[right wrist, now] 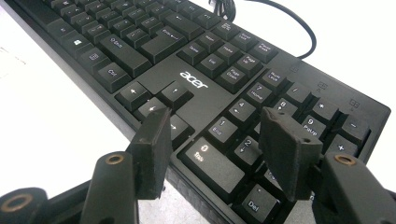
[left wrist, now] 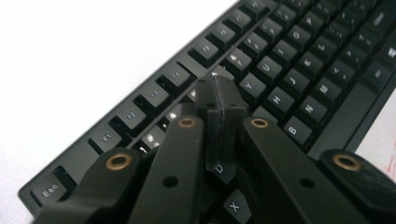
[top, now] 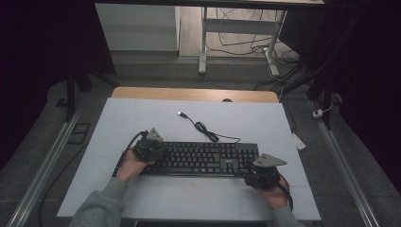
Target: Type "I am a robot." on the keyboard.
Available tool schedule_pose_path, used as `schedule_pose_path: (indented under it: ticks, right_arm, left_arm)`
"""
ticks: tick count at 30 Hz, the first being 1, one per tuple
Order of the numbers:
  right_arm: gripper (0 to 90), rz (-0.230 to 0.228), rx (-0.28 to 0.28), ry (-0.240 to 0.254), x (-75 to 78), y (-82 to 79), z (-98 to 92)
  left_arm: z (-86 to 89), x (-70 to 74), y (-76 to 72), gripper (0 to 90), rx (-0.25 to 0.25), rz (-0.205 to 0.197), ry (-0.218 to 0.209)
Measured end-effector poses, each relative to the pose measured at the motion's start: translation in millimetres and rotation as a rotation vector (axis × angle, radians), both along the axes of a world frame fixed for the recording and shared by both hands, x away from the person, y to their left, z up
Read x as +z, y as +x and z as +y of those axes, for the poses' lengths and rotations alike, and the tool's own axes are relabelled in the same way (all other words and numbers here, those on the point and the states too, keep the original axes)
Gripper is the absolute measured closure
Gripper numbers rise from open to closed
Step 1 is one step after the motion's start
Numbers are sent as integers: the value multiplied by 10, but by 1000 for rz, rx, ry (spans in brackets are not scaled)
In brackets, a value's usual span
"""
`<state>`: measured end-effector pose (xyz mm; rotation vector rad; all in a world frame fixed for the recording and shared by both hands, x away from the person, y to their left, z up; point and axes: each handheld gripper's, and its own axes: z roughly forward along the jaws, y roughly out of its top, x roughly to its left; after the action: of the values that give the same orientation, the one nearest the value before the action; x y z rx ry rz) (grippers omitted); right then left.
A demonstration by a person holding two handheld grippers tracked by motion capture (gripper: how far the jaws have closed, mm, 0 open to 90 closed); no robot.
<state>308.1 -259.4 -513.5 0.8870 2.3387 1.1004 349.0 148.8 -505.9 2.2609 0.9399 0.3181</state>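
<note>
Right, so the keyboard (top: 203,158) lies flat across the near-middle of the white table (top: 265,123), its cable (top: 208,131) curling off behind to a loose USB plug. Left gripper (top: 150,145) sits at the kbd's left end; in the left gripper view (left wrist: 219,100) the jaws are pinched fully together w/ nothing between them, tips down over the letter rows. Right gripper (top: 262,170) is at the right end; in the right gripper view (right wrist: 224,135) its jaws stand fairly wide, empty, one tip by the arrow keys and the other over the numpad.

Risks, as I'd judge it: the closed left tips are broad vs. one key, so a press could catch two caps at once. The right jaws straddle the front edge area; a careless close could hook a keycap and pop it, or shove the whole kbd sideways, since nothing pins it. The cable could drag too.

Readable: "acer" (right wrist: 194,80) in white above the arrows; Esc, X, B, N, M, H on the left side; Ctrl, Shift, Enter, End, Del, PgUp on the right. Function-row legends are too blurred.
</note>
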Motion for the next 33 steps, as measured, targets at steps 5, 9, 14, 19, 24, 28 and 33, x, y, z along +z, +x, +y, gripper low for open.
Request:
schedule_pose_path:
  ticks: [5, 9, 14, 19, 24, 28, 33]
  right_arm:
    - [442, 4, 4, -2, 1, 1, -3]
    - [442, 5, 3, -3, 0, 3, -5]
    - [442, 5, 7, -6, -6, 7, -3]
    - [442, 9, 2, -8, -3, 6, -6]
    - [442, 5, 0, -5, -1, 4, -4]
    - [442, 5, 8, 3, 4, 3, -6]
    - [442, -7, 2, 14, 16, 1, -21]
  left_arm:
    - [-26, -29, 0, 891, -3, 0, 21]
    - [-25, -43, 2, 891, 5, 1, 25]
    - [-28, -63, 8, 891, 3, 7, 29]
    - [-48, -72, 4, 891, 2, 12, 29]
    - [-58, -105, 11, 891, 17, 13, 28]
    - [-63, -74, -15, 891, 16, -6, 27]
    - [2, 20, -61, 889, 28, -47, -38]
